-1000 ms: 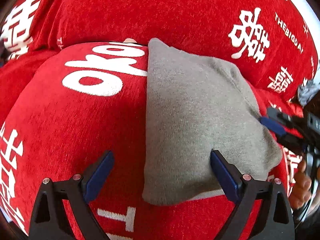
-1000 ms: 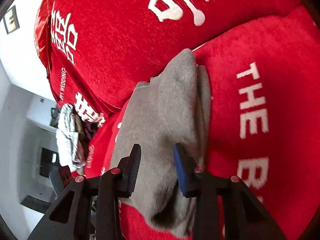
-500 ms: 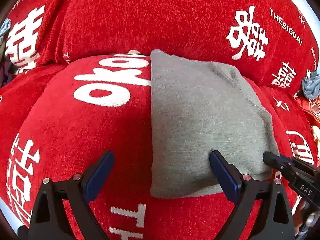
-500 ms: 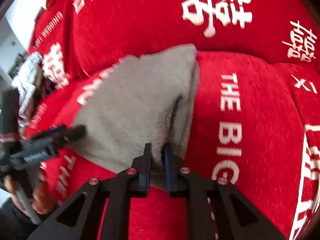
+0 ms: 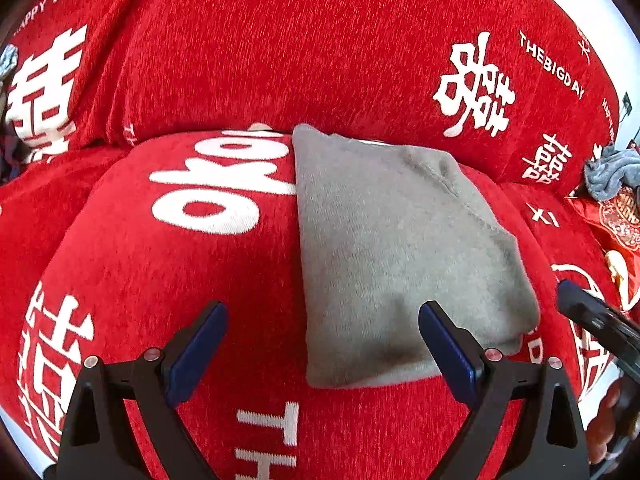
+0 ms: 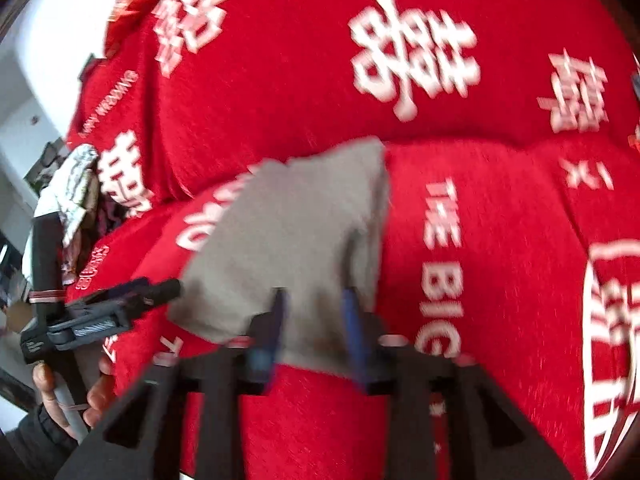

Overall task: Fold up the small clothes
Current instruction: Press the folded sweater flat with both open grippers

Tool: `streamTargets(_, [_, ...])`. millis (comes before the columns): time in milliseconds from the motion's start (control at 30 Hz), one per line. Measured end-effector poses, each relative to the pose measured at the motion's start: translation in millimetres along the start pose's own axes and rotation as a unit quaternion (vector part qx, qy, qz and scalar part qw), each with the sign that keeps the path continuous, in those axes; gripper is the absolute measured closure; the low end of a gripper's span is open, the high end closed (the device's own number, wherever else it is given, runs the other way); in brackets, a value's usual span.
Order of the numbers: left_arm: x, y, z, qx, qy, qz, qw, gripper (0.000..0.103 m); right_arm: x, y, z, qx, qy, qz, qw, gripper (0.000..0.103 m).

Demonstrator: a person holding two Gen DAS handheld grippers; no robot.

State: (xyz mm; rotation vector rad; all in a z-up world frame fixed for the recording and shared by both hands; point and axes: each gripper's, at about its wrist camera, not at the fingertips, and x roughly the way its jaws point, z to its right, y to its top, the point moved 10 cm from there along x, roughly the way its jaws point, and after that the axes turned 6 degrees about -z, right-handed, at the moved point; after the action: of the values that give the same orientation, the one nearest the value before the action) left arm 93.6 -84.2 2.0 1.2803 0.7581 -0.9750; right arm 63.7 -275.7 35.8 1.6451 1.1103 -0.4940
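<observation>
A grey knit garment lies folded into a flat rectangle on a red sofa seat cushion; it also shows in the right wrist view. My left gripper is wide open and empty, hovering just before the garment's near edge. My right gripper is open with a narrow gap, its tips at the garment's near edge, holding nothing; that view is blurred by motion. The right gripper's tip shows at the right edge of the left wrist view. The left gripper shows at the left of the right wrist view.
The red sofa backrest with white characters rises right behind the garment. A grey cloth lies at the far right of the sofa. A pile of light clothes sits beyond the sofa's left end.
My right gripper opened and let go of the garment's edge, then pulled back. The garment now lies flatter. My left gripper stayed open and drew back slightly.
</observation>
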Motion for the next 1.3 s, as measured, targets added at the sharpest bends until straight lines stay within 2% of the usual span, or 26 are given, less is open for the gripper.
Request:
streamTargets(67, [5.0, 1.7, -0.8, 0.002, 0.009, -0.004, 0.9999, 0.006, 8.4, 0.8, -13.4, -0.024, -0.003, -0.003, 1.000, 0.041])
streamTargets(200, [20.5, -1.4, -10.5, -0.006, 0.018, -0.023, 0.9995, 0.006, 39.1, -13.1, -23.3, -0.059, -0.016, -0.045, 0.997, 0.041])
streamTargets(267, [25.4, -4.1, -14.5, -0.011, 0.004, -0.030, 0.9995, 0.006, 51.1, -20.0, -2.7, -0.045, -0.057, -0.067, 0.995, 0.044])
streamTargets(333, [26.8, -6.6, -16.1, -0.008, -0.002, -0.035, 0.9993, 0.006, 50.4, -24.5, 13.5, -0.018, -0.041, -0.066, 0.997, 0.053])
streamTargets(400, [20.0, -4.3, -17.3, -0.004, 0.002, -0.030, 0.9995, 0.006, 38.9, -22.4, 22.4, 0.001, -0.036, -0.062, 0.997, 0.050])
streamTargets(533, [12.3, 21.8, -11.9, -0.012, -0.016, -0.021, 0.9996, 0.006, 14.0, 7.6, 31.1, -0.004, -0.039, -0.025, 0.999, 0.049])
streamTargets(667, [22.7, 60.9, 1.5, 0.004, -0.005, -0.023, 0.9997, 0.006, 23.2, 48.5, 18.2, -0.040, -0.039, -0.016, 0.998, 0.049])
streamTargets(800, [55.7, 89.8, 8.1, 0.000, -0.003, -0.056, 0.9984, 0.006, 70.3, 87.0, 10.0, -0.049, -0.012, -0.052, 0.997, 0.049])
streamTargets(1000, [105.2, 106.8, 3.9, 0.001, 0.024, -0.097, 0.9950, 0.006, 134.1, 111.1, 26.0, -0.007, 0.043, -0.104, 0.994, 0.049])
streamTargets(1033, [112.1, 108.8, 2.7, -0.003, 0.019, -0.102, 0.9947, 0.006, 145.7, 112.9, 33.6, 0.002, 0.039, -0.112, 0.993, 0.049])
streamTargets(1133, [123.4, 112.9, -1.1, -0.018, -0.001, -0.110, 0.9938, 0.006, 170.6, 120.3, 70.3, 0.024, -0.011, -0.116, 0.993, 0.049])
streamTargets(1233, [128.9, 109.9, -2.6, -0.020, -0.019, -0.114, 0.9931, 0.006, 178.2, 126.7, 90.5, 0.050, -0.011, -0.111, 0.992, 0.050])
streamTargets(1300, [126.9, 110.2, -3.1, -0.014, -0.019, -0.111, 0.9936, 0.006, 174.1, 128.5, 101.7, 0.040, -0.061, -0.109, 0.991, 0.048])
